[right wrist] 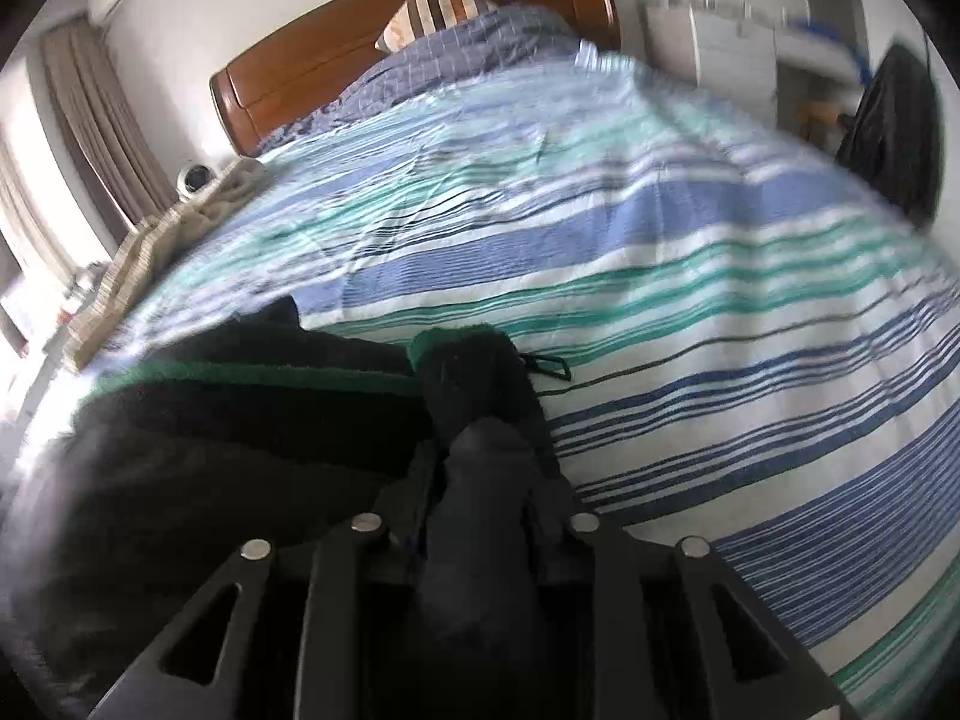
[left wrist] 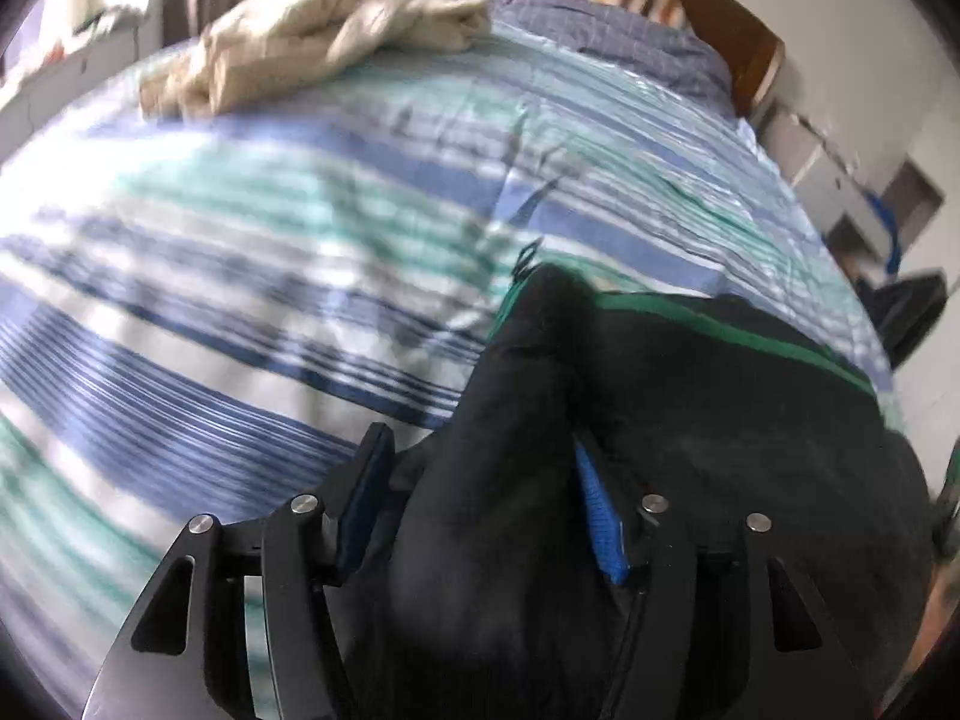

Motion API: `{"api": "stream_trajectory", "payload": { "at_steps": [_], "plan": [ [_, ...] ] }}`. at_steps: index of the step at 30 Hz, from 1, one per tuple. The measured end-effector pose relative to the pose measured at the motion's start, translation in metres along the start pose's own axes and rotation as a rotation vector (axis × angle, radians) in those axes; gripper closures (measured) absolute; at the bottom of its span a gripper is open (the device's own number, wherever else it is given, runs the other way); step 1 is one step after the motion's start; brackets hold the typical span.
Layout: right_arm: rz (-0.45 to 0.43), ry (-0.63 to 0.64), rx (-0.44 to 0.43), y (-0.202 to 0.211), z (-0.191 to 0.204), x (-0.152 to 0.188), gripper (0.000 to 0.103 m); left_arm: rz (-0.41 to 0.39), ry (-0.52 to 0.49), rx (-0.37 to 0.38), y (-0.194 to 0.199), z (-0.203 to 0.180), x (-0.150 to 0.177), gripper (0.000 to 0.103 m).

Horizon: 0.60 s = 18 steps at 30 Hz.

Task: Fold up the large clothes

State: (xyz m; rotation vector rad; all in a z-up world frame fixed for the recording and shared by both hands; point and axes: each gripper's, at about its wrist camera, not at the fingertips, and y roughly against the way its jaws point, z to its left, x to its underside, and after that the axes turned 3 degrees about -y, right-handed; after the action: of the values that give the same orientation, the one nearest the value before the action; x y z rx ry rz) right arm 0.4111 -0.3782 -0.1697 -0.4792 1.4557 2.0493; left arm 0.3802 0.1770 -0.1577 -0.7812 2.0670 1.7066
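Striped bedspread (left wrist: 240,228), wooden headboard (right wrist: 336,78); both grippers (left wrist: 480,498) (right wrist: 480,516) clamped on black garment (left wrist: 690,420)

**A lived-in home bedroom**

Wide bed (right wrist: 660,252) under a blue, teal and white striped cover, backed by a curved reddish-brown wooden headboard (right wrist: 312,78). Striped brown-and-cream pillow (right wrist: 432,9) propped against it above a checked grey-blue quilt (right wrist: 456,48). Beige pleated curtains (right wrist: 102,120) beside a bright window. White drawer unit (right wrist: 720,60) along the far wall. Crumpled cream garments (left wrist: 312,42) heaped near the bed's edge.
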Motion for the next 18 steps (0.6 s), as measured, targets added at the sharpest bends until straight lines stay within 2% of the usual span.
{"api": "stream_trajectory", "payload": {
  "at_steps": [2, 5, 6, 8, 10, 12, 13, 15, 18],
  "plan": [
    [-0.016, -0.021, -0.013, 0.020, -0.004, -0.006, 0.058, -0.066, -0.033, 0.031, 0.037, -0.010, -0.007, 0.037],
    [-0.083, -0.006, -0.038, 0.060, 0.001, -0.019, 0.058, -0.164, -0.084, 0.089, 0.088, -0.039, -0.019, 0.021],
    [-0.105, 0.019, -0.057, 0.073, 0.008, -0.024, 0.058, -0.181, -0.107, 0.129, 0.098, -0.054, -0.022, 0.019],
    [-0.114, 0.074, -0.131, 0.088, 0.026, -0.032, 0.058, -0.159, -0.155, 0.227, 0.101, -0.090, -0.027, 0.016],
    [-0.092, 0.109, -0.203, 0.089, 0.042, -0.035, 0.058, -0.082, -0.188, 0.356, 0.084, -0.130, -0.028, 0.015],
    [-0.052, 0.152, -0.248, 0.078, 0.059, -0.033, 0.057, -0.015, -0.201, 0.416, 0.060, -0.159, -0.029, 0.015],
    [-0.039, 0.160, -0.248, 0.072, 0.062, -0.031, 0.057, 0.004, -0.212, 0.407, 0.046, -0.171, -0.029, 0.015],
    [0.007, 0.136, -0.236, 0.046, 0.056, -0.027, 0.057, 0.039, -0.218, 0.334, 0.010, -0.188, -0.029, 0.015],
    [0.095, 0.009, -0.179, -0.002, 0.018, -0.010, 0.058, 0.120, -0.196, 0.223, -0.046, -0.185, -0.018, 0.016]
  ]
}}
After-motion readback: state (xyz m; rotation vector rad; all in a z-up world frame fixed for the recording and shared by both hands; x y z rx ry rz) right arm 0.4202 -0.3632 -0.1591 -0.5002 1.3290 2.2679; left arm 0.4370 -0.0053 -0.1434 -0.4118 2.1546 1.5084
